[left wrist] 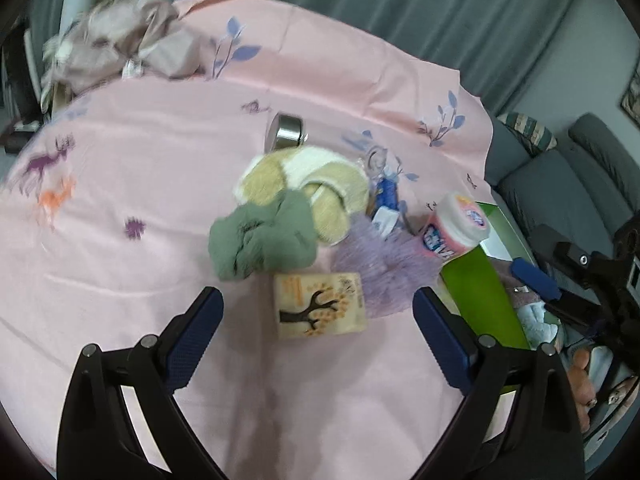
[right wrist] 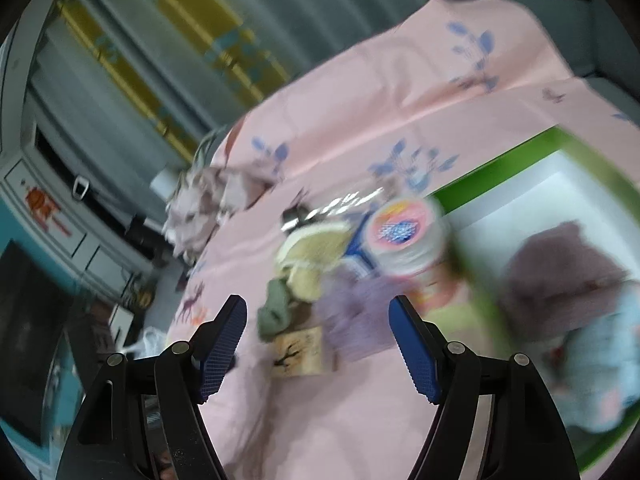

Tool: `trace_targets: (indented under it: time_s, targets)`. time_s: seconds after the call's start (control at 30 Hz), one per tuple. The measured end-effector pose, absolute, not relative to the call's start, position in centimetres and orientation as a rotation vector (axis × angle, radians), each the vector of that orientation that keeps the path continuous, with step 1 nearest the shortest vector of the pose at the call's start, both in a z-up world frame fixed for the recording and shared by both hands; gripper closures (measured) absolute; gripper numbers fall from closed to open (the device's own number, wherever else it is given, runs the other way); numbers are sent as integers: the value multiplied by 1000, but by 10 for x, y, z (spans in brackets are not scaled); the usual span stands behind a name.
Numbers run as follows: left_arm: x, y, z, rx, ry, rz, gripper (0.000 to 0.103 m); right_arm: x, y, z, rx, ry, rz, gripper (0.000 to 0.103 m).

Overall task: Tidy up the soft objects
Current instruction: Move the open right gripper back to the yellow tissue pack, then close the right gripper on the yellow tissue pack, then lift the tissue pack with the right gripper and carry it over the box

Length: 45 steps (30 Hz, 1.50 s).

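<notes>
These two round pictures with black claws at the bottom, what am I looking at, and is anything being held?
Each picture comes from a wide-angle camera on a hand-held gripper, looking along its two blue-padded fingers. One shows the left gripper, the other the right gripper. Both are open and hold nothing.

On the pink sheet lie a green cloth, a cream-and-yellow soft item, a purple fluffy piece, a small tree-print box and a pink tub. A green-rimmed box beside them already contains soft things.
</notes>
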State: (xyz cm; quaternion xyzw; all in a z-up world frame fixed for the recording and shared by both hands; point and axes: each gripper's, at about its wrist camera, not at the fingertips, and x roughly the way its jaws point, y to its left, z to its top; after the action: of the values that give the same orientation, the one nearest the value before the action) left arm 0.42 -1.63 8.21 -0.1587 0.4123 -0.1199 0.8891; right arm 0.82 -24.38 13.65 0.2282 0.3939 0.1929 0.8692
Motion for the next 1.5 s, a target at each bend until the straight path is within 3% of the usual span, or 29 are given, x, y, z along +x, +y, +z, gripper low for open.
trace_targets:
  time_s: [0.13,0.3,0.4,0.63,0.7,0.83,0.93,1.5]
  targets:
    - [11,-13,57,-395,897,-292,14,20,-213,115,462,895,465,29]
    - [17,-12,38,-445,957,-303,26,37,-188,84,447,1007,499,44]
    - [20,-9,31,-458,974,-293,27,43,-185,70,446,1055,490,50]
    - [22,-9,24,-453,991,-301,44,52,-181,53,427,1111,453,51]
    - [22,-10,23,-429,987,-289,53,54,-177,50,421,1121,452,51]
    - [21,-15,22,-374,967,-280,56,58,-172,43,413,1134,446,51]
    - [23,-15,21,-379,965,-295,66,59,-168,41,398,1136,449,51]
    - [-2,-20,53,-266,848,-262,68,35,-156,71,333,964,497,51]
